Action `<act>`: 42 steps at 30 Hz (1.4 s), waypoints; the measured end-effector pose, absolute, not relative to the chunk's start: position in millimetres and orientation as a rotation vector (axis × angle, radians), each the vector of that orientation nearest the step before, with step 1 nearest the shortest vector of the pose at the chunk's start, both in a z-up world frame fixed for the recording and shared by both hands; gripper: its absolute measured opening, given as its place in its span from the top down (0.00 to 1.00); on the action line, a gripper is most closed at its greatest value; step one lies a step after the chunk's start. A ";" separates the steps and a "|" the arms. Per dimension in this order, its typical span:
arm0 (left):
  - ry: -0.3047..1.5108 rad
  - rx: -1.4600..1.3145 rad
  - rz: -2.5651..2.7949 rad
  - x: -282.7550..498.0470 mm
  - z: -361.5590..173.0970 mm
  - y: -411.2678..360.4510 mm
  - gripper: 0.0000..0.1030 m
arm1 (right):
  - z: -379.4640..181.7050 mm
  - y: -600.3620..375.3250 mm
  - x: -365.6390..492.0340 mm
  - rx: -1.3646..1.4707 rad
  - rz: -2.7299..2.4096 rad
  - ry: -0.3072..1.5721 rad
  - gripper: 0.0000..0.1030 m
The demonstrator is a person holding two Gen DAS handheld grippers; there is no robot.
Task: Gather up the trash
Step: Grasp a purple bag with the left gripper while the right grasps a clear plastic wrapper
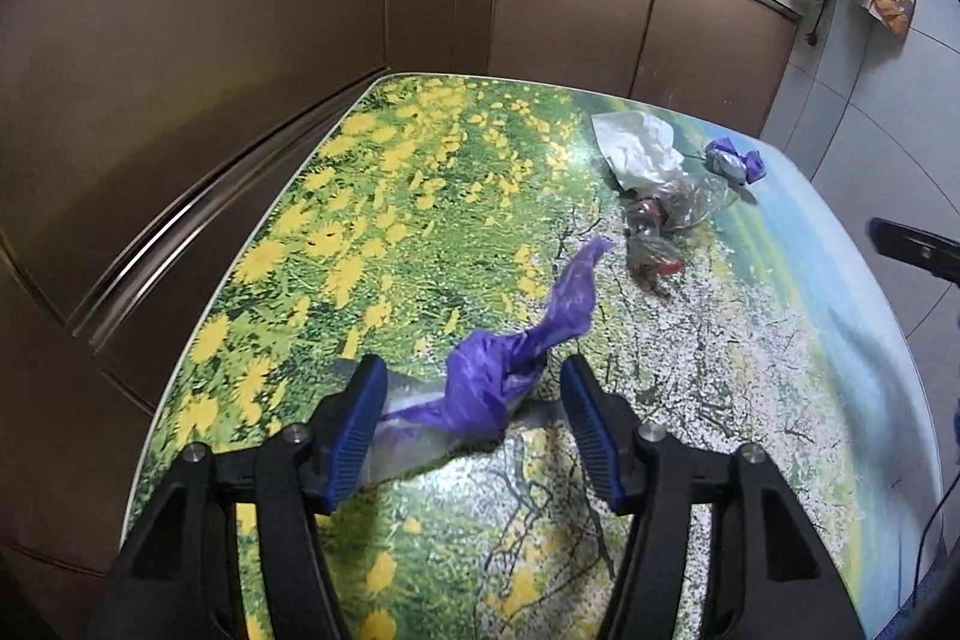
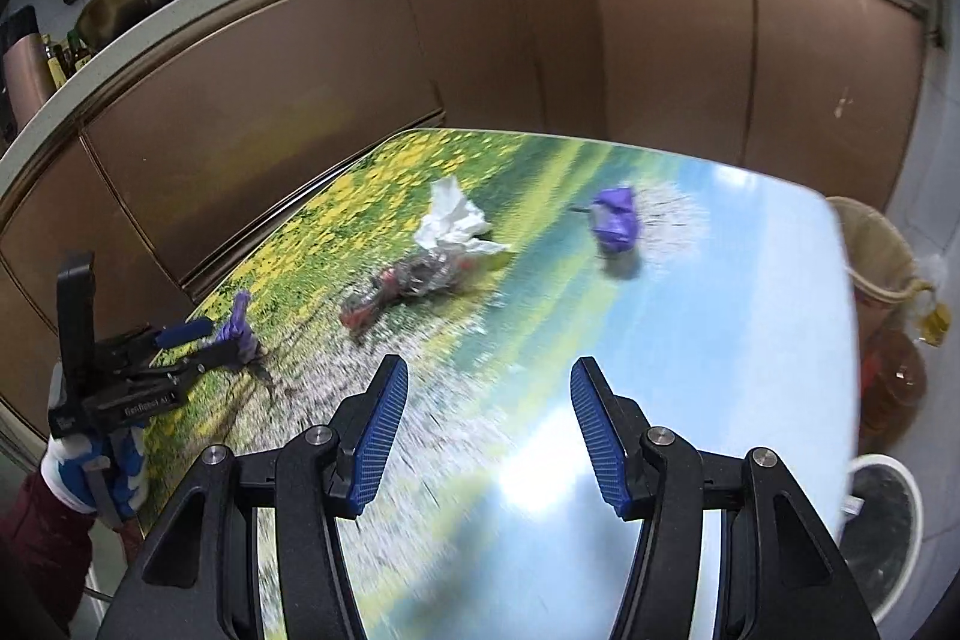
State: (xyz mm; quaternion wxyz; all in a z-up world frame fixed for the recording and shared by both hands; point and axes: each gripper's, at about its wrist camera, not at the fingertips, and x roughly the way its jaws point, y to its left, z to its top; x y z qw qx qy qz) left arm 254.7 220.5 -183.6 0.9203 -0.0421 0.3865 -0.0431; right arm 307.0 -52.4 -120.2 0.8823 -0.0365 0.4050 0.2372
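Note:
A flower-printed table (image 1: 420,220) carries scattered trash. A twisted purple plastic bag (image 1: 486,388) with a clear part lies between the fingers of my left gripper (image 1: 474,367), whose blue pads stand apart from it on both sides. Farther off lie a white crumpled tissue (image 1: 636,145), a clear wrapper with red bits (image 1: 660,220) and a purple wad (image 1: 732,160). In the right wrist view my right gripper (image 2: 489,376) hovers open over bare table, with nothing between its fingers. The tissue (image 2: 453,220), wrapper (image 2: 408,280) and purple wad (image 2: 615,220) lie ahead of it. The left gripper (image 2: 210,337) shows at the left.
Brown cabinet fronts (image 2: 540,40) curve round the table's far and left sides under a counter with pans and a microwave. A white round bin (image 2: 882,520) stands on the floor beside the table's right edge, with an amber bottle (image 2: 894,382) behind it.

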 end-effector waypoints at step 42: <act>0.840 -0.095 -0.141 264.9 -194.6 213.6 0.73 | -160.4 9.2 380.7 0.015 0.595 0.884 0.99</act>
